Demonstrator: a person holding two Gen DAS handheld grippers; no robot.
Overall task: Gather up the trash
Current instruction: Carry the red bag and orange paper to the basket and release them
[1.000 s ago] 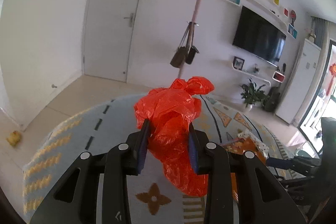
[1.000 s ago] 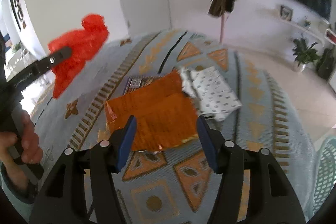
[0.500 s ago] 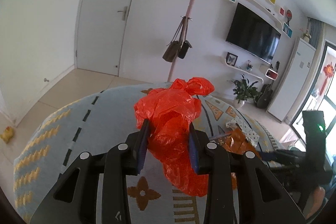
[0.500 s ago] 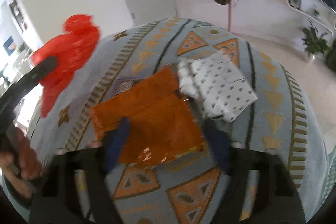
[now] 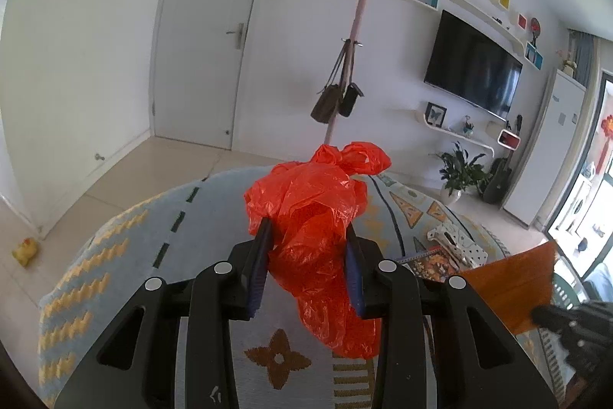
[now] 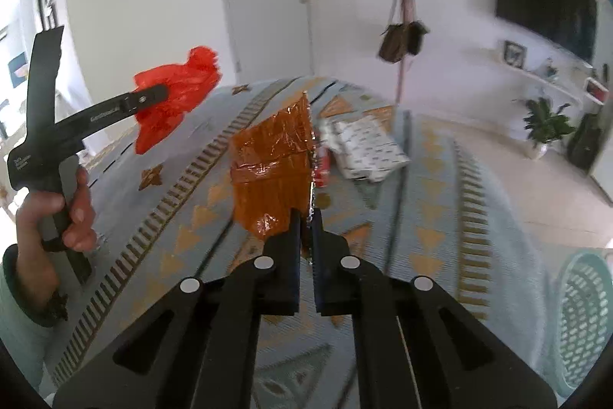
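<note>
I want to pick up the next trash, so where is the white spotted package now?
In the right wrist view the white spotted package lies on the rug, centre-right, just right of the orange wrapper that the right tool holds.

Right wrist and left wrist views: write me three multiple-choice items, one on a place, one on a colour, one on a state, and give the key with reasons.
1. Where does the white patterned wrapper lie?
A. on the rug
B. on a shelf
C. in the basket

2. What colour is the plastic bag between the left gripper's fingers?
A. blue
B. red-orange
C. black

3. What is the right gripper doing?
A. standing wide open
B. pinching the orange foil wrapper
C. holding a bottle

Key: 1 A, it rests on the patterned rug; 2 B, the crumpled bag is bright red-orange; 3 B, its jaws, just closed, clamp the orange foil wrapper's edge.
</note>
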